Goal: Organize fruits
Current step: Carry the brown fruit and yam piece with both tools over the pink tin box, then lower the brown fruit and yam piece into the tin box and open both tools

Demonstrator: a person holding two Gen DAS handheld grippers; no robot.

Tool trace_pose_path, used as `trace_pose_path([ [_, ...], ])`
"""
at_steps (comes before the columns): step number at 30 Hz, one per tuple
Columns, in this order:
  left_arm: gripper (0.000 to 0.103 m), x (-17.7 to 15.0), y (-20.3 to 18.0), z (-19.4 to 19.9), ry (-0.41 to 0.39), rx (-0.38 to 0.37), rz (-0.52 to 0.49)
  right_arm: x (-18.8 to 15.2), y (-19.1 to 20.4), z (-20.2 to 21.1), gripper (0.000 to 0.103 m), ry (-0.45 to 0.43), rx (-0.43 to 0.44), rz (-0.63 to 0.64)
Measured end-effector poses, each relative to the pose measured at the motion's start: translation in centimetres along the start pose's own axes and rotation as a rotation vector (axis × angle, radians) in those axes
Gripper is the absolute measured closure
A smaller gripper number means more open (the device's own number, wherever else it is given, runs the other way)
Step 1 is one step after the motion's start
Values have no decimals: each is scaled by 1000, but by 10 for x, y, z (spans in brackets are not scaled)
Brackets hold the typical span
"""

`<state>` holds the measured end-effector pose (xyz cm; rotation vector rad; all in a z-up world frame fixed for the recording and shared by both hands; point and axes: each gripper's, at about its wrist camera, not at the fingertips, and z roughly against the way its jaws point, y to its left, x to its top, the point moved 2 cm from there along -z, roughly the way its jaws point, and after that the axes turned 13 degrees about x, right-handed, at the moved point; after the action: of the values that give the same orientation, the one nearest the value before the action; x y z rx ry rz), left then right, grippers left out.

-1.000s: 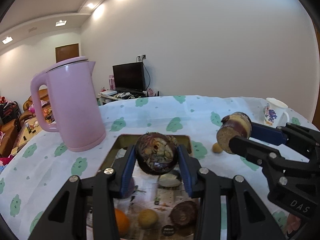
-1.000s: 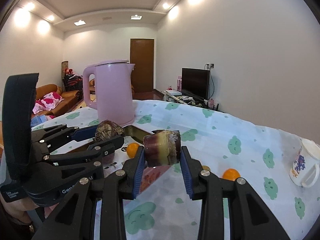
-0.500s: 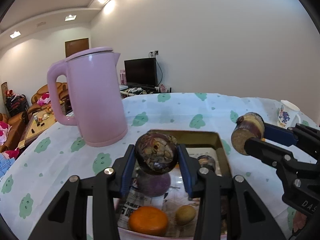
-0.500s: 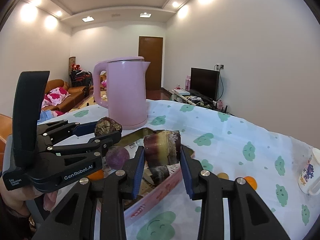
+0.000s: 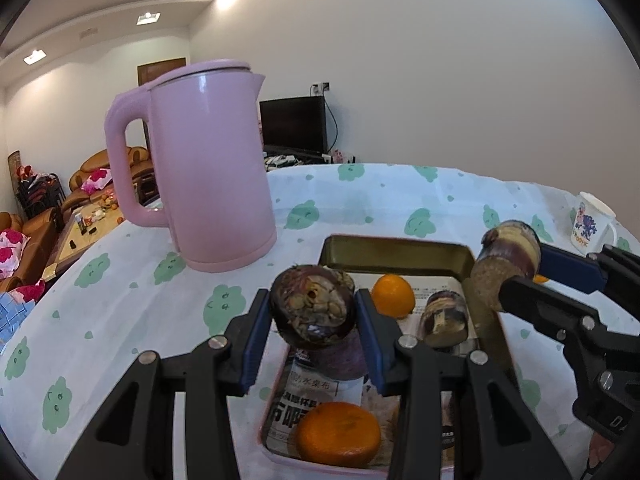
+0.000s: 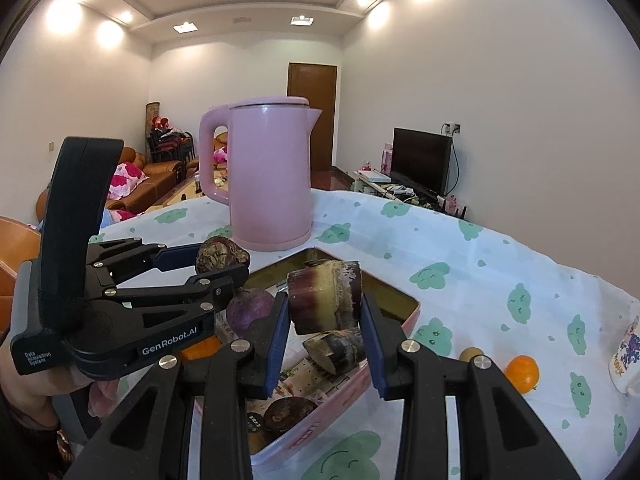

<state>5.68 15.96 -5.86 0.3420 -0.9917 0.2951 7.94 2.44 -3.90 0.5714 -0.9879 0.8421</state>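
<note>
I had the pink tray [image 5: 394,249] below both tools, beside the kettle [image 5: 208,168]; the left gripper [image 5: 313,322] was clenched on a dark round fruit [image 5: 313,310], the right gripper [image 6: 325,320] on a cut sugarcane piece [image 6: 325,302], both hanging over the tray; I judged it best to lower each into a bare spot, clear of the oranges [image 5: 339,434], before releasing, since dropping could bruise fruit.

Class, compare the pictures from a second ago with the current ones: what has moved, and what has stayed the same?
Both claws have carried their loads toward the pink kettle and over the tray, which now sits beneath them. The left claw still clamps the dark round fruit; the right claw still clamps the cane piece. Nothing was released.
</note>
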Motion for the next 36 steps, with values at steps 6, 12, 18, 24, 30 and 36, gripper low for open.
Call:
trace_pose_path([
  [6, 59, -3, -6, -5, 19, -9, -30, -4, -2, -13, 66, 41, 6, -8],
  [12, 59, -3, -8, -7, 22, -6, -54, -8, 2, -21, 66, 71, 20, -8],
  [18, 59, -7, -12, -9, 24, -4, -90, -14, 4, -29, 66, 111, 27, -11],
  [24, 54, -7, -17, -12, 32, 4, -122, -17, 2, -33, 66, 127, 34, -21],
  [30, 40, -8, -19, -15, 45, -9, -133, -18, 0, -36, 65, 139, 58, -40],
  [36, 10, -3, -13, -5, -2, 53, -108, -18, -3, -31, 58, 132, 72, -56],
])
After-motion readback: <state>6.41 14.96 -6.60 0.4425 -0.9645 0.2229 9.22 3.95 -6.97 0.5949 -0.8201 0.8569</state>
